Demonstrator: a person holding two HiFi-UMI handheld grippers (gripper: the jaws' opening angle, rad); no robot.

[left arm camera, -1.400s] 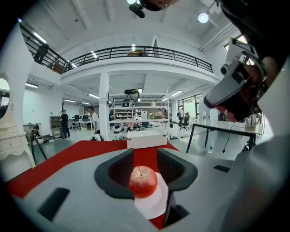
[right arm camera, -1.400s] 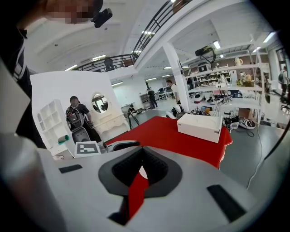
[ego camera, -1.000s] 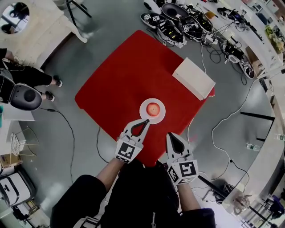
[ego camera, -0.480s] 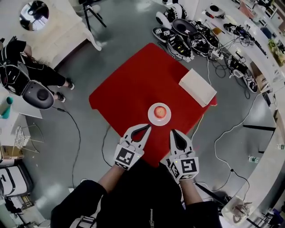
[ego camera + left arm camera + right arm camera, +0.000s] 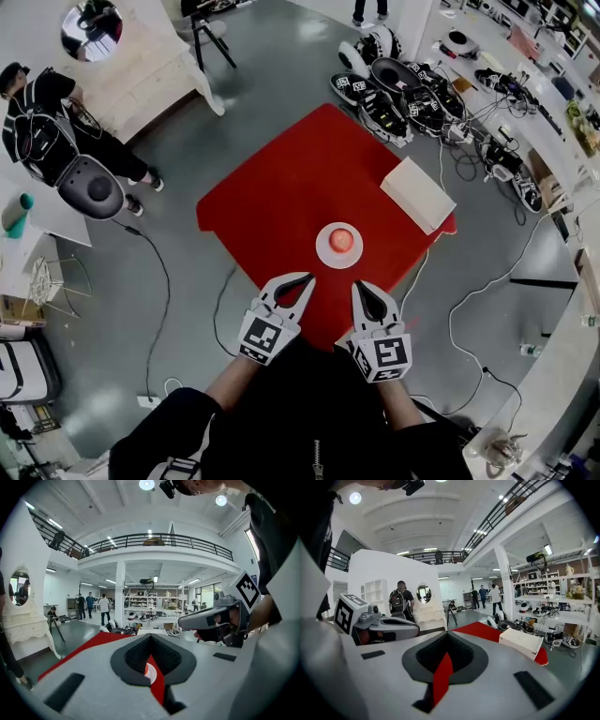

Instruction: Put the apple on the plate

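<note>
A red apple [image 5: 342, 240] sits on a small white plate [image 5: 325, 251] on the red table [image 5: 281, 187], toward its near right side. My left gripper [image 5: 307, 278] hovers just short of the plate, shut and empty. My right gripper [image 5: 360, 285] is beside it to the right, also shut with nothing in it. In the left gripper view a sliver of the plate [image 5: 151, 672] and apple shows through the slit between the closed jaws, and the right gripper [image 5: 187, 620] is seen at the right. The right gripper view shows only red tabletop through its slit.
A white box [image 5: 417, 194] lies on the table's right corner. Several marked grippers and cables [image 5: 394, 94] litter the floor beyond the table. A person [image 5: 56, 131] sits at the left by a white dresser with a round mirror [image 5: 92, 30]. Cables trail on the floor at right.
Both grippers have drawn back from the plate and risen, staying shut. The apple rests on the plate as before. The head view has shifted, so the table appears farther off.
</note>
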